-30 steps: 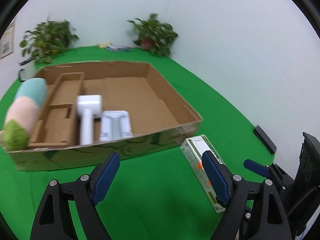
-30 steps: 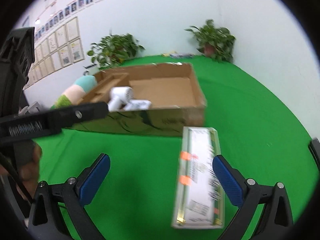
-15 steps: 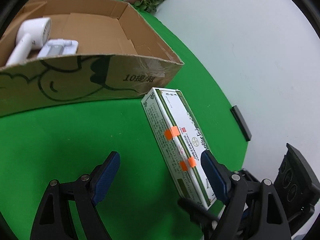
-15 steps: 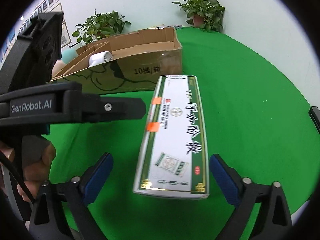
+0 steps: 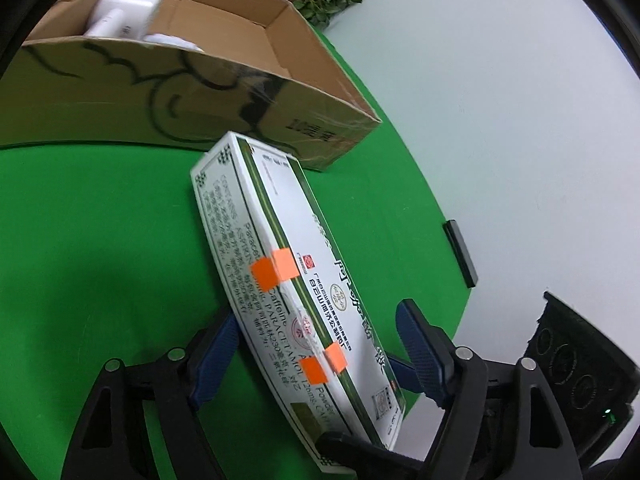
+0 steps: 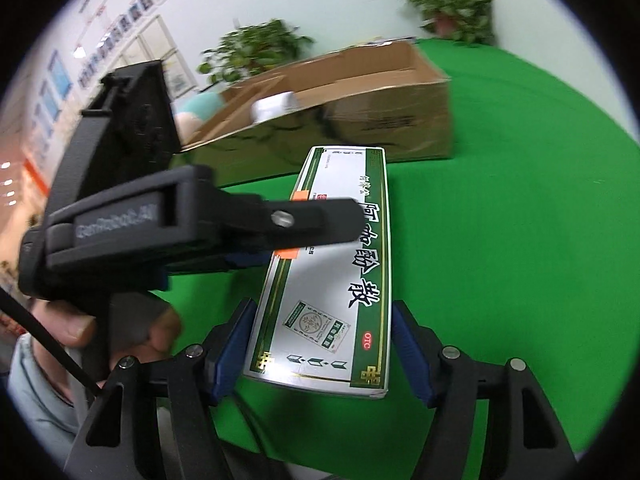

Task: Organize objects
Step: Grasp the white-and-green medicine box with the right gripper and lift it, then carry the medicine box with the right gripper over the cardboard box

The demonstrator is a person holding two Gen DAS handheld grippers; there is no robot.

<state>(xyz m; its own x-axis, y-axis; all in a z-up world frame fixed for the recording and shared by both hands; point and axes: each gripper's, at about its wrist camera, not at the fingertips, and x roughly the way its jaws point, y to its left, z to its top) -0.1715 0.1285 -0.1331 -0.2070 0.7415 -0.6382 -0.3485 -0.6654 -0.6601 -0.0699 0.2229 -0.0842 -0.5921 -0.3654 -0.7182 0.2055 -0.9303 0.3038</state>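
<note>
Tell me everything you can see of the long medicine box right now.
The medicine box is a long, flat carton, white on top with dark green borders, black Chinese characters, a red OTC mark and orange tape tabs on one edge. It lies flat on the green cloth, its far end close to the cardboard box. Both tools straddle it, closing: the right tool at its near end, the left tool across it, neither visibly pressing yet.
</note>
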